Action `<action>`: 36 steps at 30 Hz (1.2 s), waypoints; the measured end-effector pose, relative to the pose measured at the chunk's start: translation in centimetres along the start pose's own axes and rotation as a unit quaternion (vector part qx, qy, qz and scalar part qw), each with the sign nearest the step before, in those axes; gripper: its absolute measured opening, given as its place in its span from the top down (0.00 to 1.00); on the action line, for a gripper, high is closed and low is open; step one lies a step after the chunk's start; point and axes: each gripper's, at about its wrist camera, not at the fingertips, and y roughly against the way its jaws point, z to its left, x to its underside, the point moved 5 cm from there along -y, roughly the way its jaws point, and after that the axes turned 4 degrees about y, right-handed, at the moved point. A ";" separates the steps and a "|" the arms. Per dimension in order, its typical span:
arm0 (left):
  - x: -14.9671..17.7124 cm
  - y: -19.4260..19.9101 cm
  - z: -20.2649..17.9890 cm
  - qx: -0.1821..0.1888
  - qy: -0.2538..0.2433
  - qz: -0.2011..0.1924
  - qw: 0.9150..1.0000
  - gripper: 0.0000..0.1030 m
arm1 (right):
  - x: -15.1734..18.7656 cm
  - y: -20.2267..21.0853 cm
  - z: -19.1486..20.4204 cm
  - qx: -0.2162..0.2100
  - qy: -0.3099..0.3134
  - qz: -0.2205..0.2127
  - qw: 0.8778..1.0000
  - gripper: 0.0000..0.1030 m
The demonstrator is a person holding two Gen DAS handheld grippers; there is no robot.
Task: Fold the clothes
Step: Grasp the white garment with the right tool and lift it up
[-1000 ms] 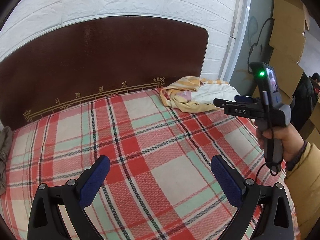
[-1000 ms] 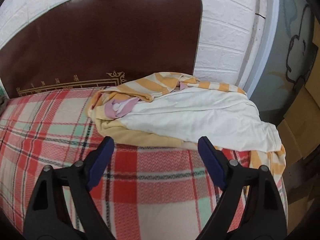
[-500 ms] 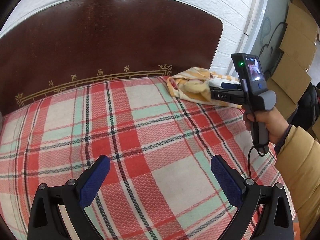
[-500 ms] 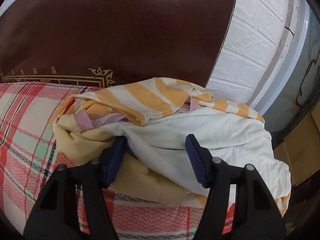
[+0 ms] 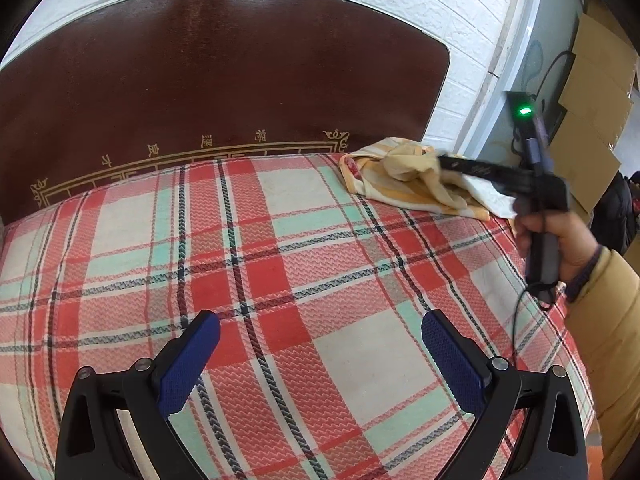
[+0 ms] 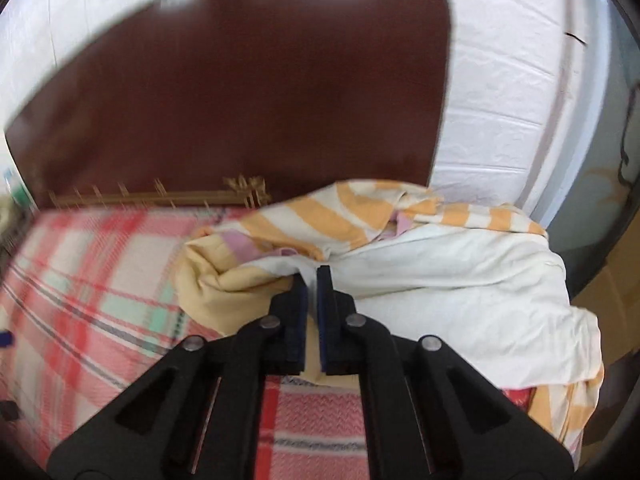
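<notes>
A crumpled pile of clothes (image 5: 400,178) lies at the bed's far right corner, by the headboard. On it a white garment (image 6: 460,280) lies over a pale yellow one (image 6: 216,284), with an orange-and-white striped one (image 6: 320,216) behind. My right gripper (image 6: 312,276) is shut on a fold at the white garment's left edge, where it meets the yellow cloth. The left wrist view shows that gripper (image 5: 444,160) reaching into the pile, held by a hand (image 5: 560,244). My left gripper (image 5: 320,320) hangs open over the plaid blanket (image 5: 280,248), holding nothing.
A dark brown headboard (image 5: 224,80) with gold trim backs the bed, against a white brick wall (image 5: 460,40). Cardboard boxes (image 5: 592,80) stand past the bed's right edge. A yellow sleeve (image 5: 608,340) reaches in from the right.
My right gripper moved forward into the pile and closed its wide-open jaws on the white garment's fold. The left gripper stayed open and sank slightly over the blanket.
</notes>
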 end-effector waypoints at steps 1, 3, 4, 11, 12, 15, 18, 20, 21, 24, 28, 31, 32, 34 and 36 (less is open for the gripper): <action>0.0 0.1 0.1 0.002 0.003 0.000 1.000 0.00 | -0.4 1.6 -0.4 -0.014 -0.022 -0.017 1.000 0.94; -0.1 0.2 0.3 0.007 0.010 0.003 1.000 0.00 | -1.1 4.7 -1.1 -0.035 -0.052 -0.050 0.997 0.94; -0.2 0.3 0.3 0.009 0.013 0.004 1.000 0.00 | -1.4 6.1 -1.6 -0.043 -0.068 -0.060 0.995 0.94; -0.4 2.5 -0.4 0.024 0.005 -0.018 1.000 0.00 | -2.2 14.7 -2.5 -0.107 -0.129 -0.126 0.978 0.94; -0.5 2.9 -0.5 0.026 0.004 -0.020 0.999 0.00 | -2.4 15.9 -2.2 -0.114 -0.130 -0.134 0.976 0.94; -0.6 4.3 -0.9 0.036 -0.002 -0.030 0.999 0.00 | -3.6 20.1 0.0 -0.145 -0.114 -0.172 0.968 0.94; -0.6 6.0 -1.5 0.059 -0.012 -0.037 0.997 0.00 | -4.9 24.2 3.0 -0.179 -0.091 -0.201 0.959 0.94; -0.5 7.6 -1.9 0.083 -0.024 -0.045 0.995 0.00 | -5.3 27.2 6.0 -0.206 -0.074 -0.211 0.953 0.94; -0.3 8.6 -2.1 0.095 -0.030 -0.053 0.994 0.00 | -5.4 28.3 7.5 -0.220 -0.065 -0.213 0.950 0.94; 0.4 12.1 -2.0 0.126 -0.043 -0.081 0.988 0.00 | -5.1 31.3 12.7 -0.262 -0.033 -0.214 0.941 0.94; 2.0 16.8 -0.3 0.124 -0.077 -0.128 0.981 0.00 | -3.4 33.9 18.6 -0.328 0.001 -0.209 0.921 0.94; 4.0 19.4 1.9 0.114 -0.106 -0.148 0.977 0.00 | -1.9 34.8 22.8 -0.373 0.016 -0.199 0.906 0.94; 4.8 19.9 2.5 0.110 -0.113 -0.149 0.976 0.00 | -1.4 35.2 24.2 -0.388 0.021 -0.195 0.901 0.94; 6.3 19.9 3.8 0.109 -0.119 -0.139 0.977 0.00 | -0.4 34.8 26.7 -0.414 0.020 -0.179 0.892 0.94; 7.6 19.4 4.8 0.109 -0.117 -0.130 0.979 0.00 | 0.4 34.3 29.3 -0.433 0.022 -0.160 0.887 0.94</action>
